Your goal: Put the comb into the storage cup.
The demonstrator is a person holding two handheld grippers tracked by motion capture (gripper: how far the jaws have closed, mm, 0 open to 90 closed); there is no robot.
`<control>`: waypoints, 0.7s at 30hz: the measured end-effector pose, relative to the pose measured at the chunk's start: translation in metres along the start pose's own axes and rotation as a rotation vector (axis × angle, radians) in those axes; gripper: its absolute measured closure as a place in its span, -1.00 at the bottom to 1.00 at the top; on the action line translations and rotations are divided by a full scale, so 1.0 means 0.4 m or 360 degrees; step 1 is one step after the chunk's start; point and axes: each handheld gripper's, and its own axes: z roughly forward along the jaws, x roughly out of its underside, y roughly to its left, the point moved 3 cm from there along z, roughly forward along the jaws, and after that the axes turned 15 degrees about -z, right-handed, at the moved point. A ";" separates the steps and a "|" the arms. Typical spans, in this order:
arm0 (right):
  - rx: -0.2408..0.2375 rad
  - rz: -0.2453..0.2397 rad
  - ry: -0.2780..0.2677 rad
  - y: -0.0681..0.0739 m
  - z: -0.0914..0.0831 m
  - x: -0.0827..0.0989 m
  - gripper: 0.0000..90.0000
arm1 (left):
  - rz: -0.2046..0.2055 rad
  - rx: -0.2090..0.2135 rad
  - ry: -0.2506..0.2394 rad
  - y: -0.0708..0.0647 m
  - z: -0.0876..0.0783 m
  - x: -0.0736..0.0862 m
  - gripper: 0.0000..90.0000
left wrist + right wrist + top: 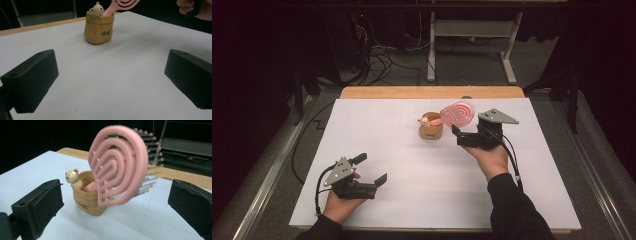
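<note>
Hairbrush (117, 170): light, stiff plastic; best gripped at the head's rim.
Holder (87, 197): small, easily tipped.
Right gripper (464, 134): released, jaws apart.
Left gripper (371, 170): released.

Pink brush (117, 170) between right fingers; bare table (412, 170) elsewhere.

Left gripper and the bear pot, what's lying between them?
Nothing: the left gripper view shows bare white table from the left gripper to the bear pot.
</note>
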 end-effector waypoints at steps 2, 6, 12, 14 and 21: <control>-0.0004 0.0001 0.0007 0.004 -0.002 0.010 -0.99 | 0.0000 0.0001 -0.0002 0.000 0.000 0.000 -1.00; -0.0014 -0.0016 0.0033 0.016 0.000 0.042 -0.99 | -0.0002 -0.0007 -0.0007 0.005 -0.001 0.001 -1.00; -0.0031 -0.0047 0.0117 0.035 0.011 0.108 -0.99 | -0.0024 -0.0020 -0.0017 0.012 -0.003 0.000 -1.00; -0.0037 -0.0052 0.0146 0.040 0.012 0.131 -0.99 | -0.0034 -0.0024 -0.0016 0.014 -0.004 0.000 -1.00; -0.0049 -0.0062 0.0161 0.056 -0.023 0.218 -0.99 | -0.0042 -0.0056 -0.0024 0.024 -0.008 -0.001 -1.00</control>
